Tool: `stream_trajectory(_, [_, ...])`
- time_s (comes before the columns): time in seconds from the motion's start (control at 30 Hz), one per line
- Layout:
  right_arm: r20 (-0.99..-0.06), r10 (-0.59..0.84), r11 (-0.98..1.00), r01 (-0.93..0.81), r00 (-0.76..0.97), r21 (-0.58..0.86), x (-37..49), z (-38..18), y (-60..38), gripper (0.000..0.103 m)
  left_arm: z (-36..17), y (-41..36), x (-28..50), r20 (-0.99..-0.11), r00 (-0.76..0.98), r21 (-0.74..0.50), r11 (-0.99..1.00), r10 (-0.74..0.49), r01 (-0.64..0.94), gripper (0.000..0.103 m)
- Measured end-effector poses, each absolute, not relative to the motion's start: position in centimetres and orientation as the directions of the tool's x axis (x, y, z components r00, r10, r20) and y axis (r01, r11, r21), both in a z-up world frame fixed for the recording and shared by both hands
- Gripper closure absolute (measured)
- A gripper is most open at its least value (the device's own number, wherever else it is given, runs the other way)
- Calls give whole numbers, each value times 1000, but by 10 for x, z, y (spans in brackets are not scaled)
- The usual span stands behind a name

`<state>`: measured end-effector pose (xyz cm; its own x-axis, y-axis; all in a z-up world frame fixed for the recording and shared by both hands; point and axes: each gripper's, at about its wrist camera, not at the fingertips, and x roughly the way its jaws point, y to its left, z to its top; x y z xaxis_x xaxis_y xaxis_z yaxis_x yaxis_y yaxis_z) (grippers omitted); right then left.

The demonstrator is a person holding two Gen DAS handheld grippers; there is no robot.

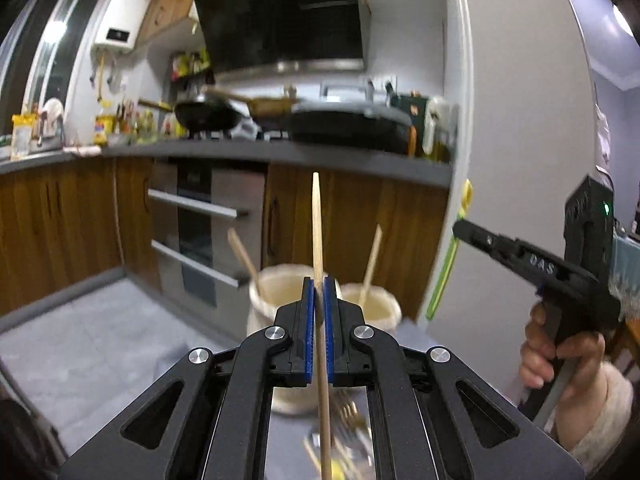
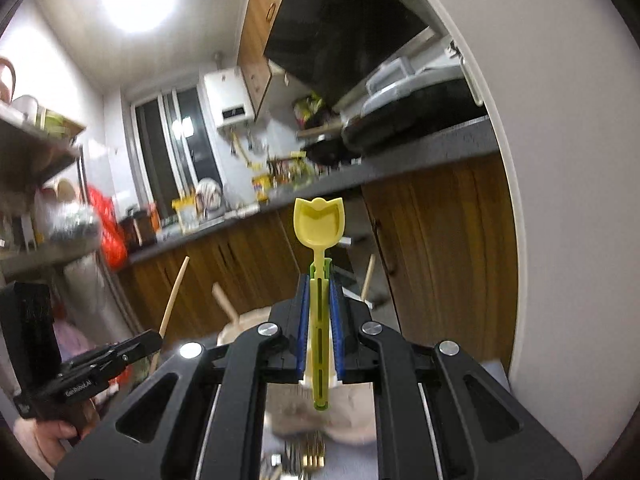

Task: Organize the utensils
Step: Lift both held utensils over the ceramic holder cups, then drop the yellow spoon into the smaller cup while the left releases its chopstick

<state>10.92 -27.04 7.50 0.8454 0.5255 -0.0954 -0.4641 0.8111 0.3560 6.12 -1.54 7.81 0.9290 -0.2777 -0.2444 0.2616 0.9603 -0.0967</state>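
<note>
1. While I hold both tools up over the grey counter [image 1: 100,352], my left tool [image 1: 319,292] has its blue pads pinched tight on a wooden chopstick [image 1: 317,220], which runs upright between them with its tip pointing up.
2. My right tool [image 2: 319,292] is clamped narrowly on the green-and-yellow handle of a yellow tulip-shaped spoon [image 2: 319,220], bowl uppermost.
3. Just below each tool lie gold forks [image 2: 310,456] and other cutlery on the counter, blurred and partly hidden by the tool bodies; I cannot tell how many.
4. Just beyond stand two cream cups [image 1: 280,288], side by side, each with a wooden stick leaning in it; my left tool covers their near sides.
5. Farther off run wooden cabinets [image 1: 60,220], an oven [image 1: 200,232] and a dark kitchen worktop with pans [image 1: 208,114], all smeared by blur.
6. At the left view's right edge the other tool and its hand [image 1: 560,356] are partly cut off.
</note>
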Motion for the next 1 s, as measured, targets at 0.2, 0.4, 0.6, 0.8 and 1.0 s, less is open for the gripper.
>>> stream_trajectory(0.2, [-79, 504, 803, -433, 860, 409, 137, 61, -267, 93, 102, -22, 102, -114, 966, -112, 970, -230, 218, 98])
stream_trajectory(0.4, [-103, 500, 812, -423, 860, 402, 146, 42, -261, 93, 114, -28, 128, 11, 989, -133, 980, -148, 149, 98])
stream_trajectory(0.6, [-118, 522, 806, -443, 845, 393, 149, 33, -254, 93, 99, -32, 152, -7, 996, -112, 990, -85, 83, 98])
stream_trajectory(0.8, [-176, 533, 809, -438, 828, 392, 156, 27, -249, 93, 82, -23, 145, -52, 994, -103, 991, -92, 86, 98])
stream_trajectory(1.0, [-194, 527, 813, -424, 827, 399, 157, 23, -253, 93, 65, -15, 114, -92, 990, -114, 989, -108, 97, 98])
